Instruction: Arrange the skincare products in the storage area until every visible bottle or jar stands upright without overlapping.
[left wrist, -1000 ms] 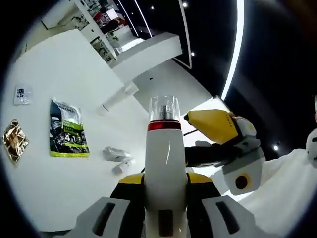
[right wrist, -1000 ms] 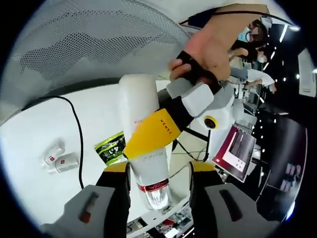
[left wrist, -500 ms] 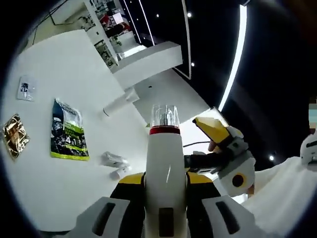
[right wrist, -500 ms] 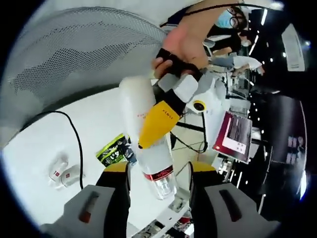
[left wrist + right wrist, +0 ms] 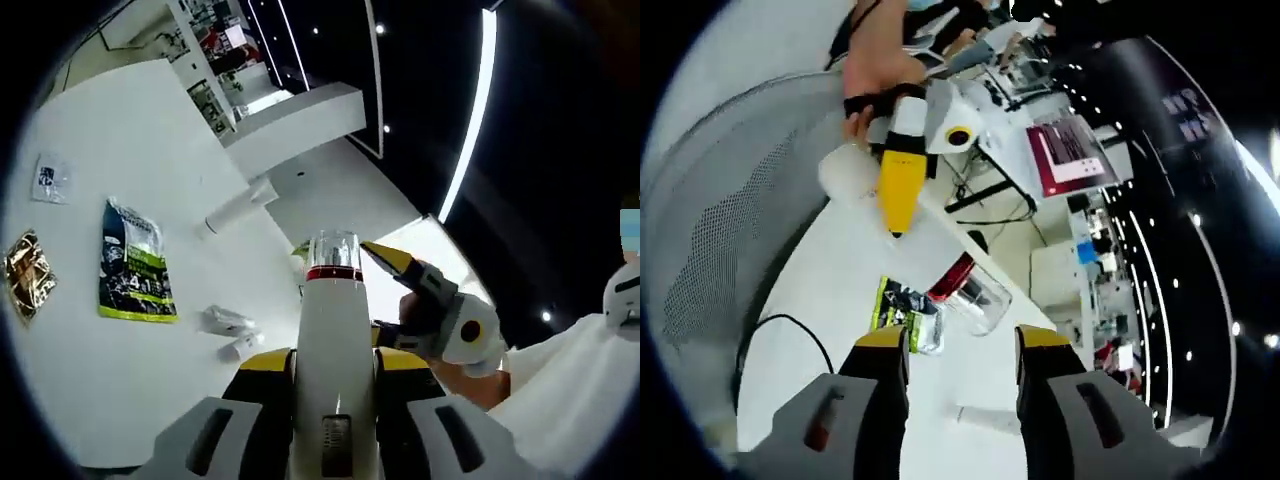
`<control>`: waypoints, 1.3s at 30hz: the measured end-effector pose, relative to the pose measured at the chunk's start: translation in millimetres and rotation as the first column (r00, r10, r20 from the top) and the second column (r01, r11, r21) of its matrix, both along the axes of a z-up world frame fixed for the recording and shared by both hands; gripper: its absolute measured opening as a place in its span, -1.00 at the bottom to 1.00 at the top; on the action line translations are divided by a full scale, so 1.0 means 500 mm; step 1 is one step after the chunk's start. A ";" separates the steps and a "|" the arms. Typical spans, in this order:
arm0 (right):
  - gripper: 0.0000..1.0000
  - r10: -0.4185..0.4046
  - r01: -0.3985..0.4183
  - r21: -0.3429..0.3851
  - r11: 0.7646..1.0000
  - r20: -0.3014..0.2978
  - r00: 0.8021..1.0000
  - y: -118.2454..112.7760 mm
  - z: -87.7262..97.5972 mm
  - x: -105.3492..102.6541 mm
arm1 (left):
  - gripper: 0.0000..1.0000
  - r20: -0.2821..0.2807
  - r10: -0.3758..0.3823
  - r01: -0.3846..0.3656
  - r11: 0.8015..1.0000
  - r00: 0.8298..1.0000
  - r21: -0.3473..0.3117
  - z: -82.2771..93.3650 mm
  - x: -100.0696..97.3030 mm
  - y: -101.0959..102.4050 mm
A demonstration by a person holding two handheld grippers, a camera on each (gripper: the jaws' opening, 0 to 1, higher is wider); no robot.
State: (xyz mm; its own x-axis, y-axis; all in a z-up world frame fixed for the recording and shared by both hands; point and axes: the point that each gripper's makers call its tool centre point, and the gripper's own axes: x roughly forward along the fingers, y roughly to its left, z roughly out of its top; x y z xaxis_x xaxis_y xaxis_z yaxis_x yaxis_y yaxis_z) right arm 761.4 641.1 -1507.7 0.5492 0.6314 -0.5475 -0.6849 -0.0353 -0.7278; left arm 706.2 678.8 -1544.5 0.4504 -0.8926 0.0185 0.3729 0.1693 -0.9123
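Clearly, in the left gripper view, the left gripper (image 5: 336,400) has its jaws clamped on the white bottle (image 5: 335,345), clear cap outward, above the bench (image 5: 110,380); lower it base-first, level. Over in the right gripper view, the right gripper (image 5: 952,345) hangs with jaws apart, holding nothing, near that bottle.

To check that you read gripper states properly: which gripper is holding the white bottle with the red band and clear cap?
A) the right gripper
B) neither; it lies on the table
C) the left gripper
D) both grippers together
C: in the left gripper view the white bottle with the red band and clear cap sits clamped in the left gripper, while the right gripper is open and empty.
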 end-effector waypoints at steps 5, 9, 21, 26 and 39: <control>-0.08 -0.145 0.158 0.105 0.982 -0.118 0.982 -0.024 -0.008 0.021 | -0.42 0.011 -0.005 0.005 1.000 1.000 0.008 0.000 -0.001 -0.001; -0.04 -0.235 0.256 0.176 0.951 -0.131 0.963 -0.037 0.010 0.042 | -0.42 0.015 0.003 -0.004 1.000 1.000 0.002 0.003 0.001 0.002; 0.13 -0.348 0.555 0.341 0.758 -0.508 0.788 -0.041 -0.006 0.053 | -0.42 0.031 0.014 -0.014 1.000 0.999 -0.011 0.011 0.003 0.007; 0.16 -0.301 0.667 0.384 0.639 -0.672 0.676 -0.052 -0.018 0.049 | -0.42 0.029 0.021 -0.021 1.000 0.999 -0.021 0.013 0.005 0.009; 0.25 0.051 0.875 0.334 0.351 -0.940 0.338 -0.024 -0.056 -0.004 | -0.42 0.011 0.043 -0.042 0.997 0.999 -0.059 0.019 0.012 0.018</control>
